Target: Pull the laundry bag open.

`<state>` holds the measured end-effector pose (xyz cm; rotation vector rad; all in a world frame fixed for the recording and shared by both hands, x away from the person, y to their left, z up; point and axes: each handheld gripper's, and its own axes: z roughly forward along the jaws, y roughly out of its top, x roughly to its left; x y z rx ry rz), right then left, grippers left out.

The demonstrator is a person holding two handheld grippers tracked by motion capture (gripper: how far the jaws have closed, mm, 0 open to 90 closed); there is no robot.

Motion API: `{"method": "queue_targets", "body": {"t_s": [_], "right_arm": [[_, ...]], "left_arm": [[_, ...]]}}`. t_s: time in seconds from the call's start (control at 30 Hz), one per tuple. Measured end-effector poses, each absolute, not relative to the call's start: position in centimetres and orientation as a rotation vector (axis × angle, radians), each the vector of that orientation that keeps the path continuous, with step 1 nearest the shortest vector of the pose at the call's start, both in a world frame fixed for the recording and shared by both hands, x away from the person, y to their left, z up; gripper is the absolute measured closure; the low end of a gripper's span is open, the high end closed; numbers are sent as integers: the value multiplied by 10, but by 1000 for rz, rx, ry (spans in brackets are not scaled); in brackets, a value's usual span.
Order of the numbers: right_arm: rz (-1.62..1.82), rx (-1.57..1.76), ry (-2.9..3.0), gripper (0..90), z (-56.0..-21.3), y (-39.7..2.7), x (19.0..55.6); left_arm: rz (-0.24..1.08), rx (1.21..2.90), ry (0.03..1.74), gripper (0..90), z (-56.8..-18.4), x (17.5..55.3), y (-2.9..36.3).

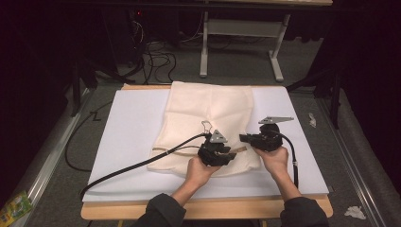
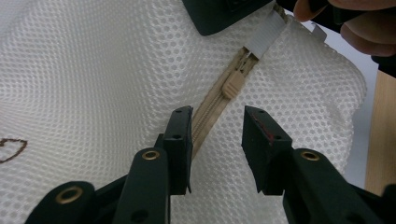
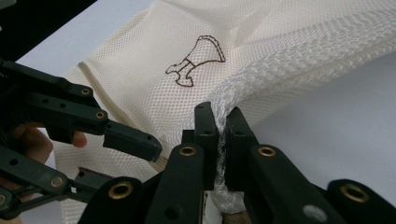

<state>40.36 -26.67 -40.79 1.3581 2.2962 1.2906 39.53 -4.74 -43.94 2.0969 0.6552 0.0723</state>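
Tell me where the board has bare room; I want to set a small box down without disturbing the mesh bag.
Free: the white board left of the mesh bag, crossed low by a black cable, and a narrower strip at its right edge. Crowded: the bag's near edge, where left gripper and right gripper meet.

Cream mesh bag (image 1: 208,113) (brown emblem (image 3: 194,66)), beige zipper (image 2: 232,85).

The mesh bag (image 1: 208,123) lies on the board (image 1: 127,142), its zipper (image 2: 212,112) along the near edge.
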Motion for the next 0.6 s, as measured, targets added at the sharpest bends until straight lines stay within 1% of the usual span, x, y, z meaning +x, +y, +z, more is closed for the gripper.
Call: {"method": "queue_targets", "body": {"t_s": [0.33, 0.6], "right_arm": [[1278, 1348, 2315, 880, -406, -263, 403], [1279, 1331, 2324, 880, -404, -258, 404]], "left_arm": [[21, 2070, 660, 682, -443, 401, -53], [9, 2055, 657, 691, -444, 402, -54]]}}
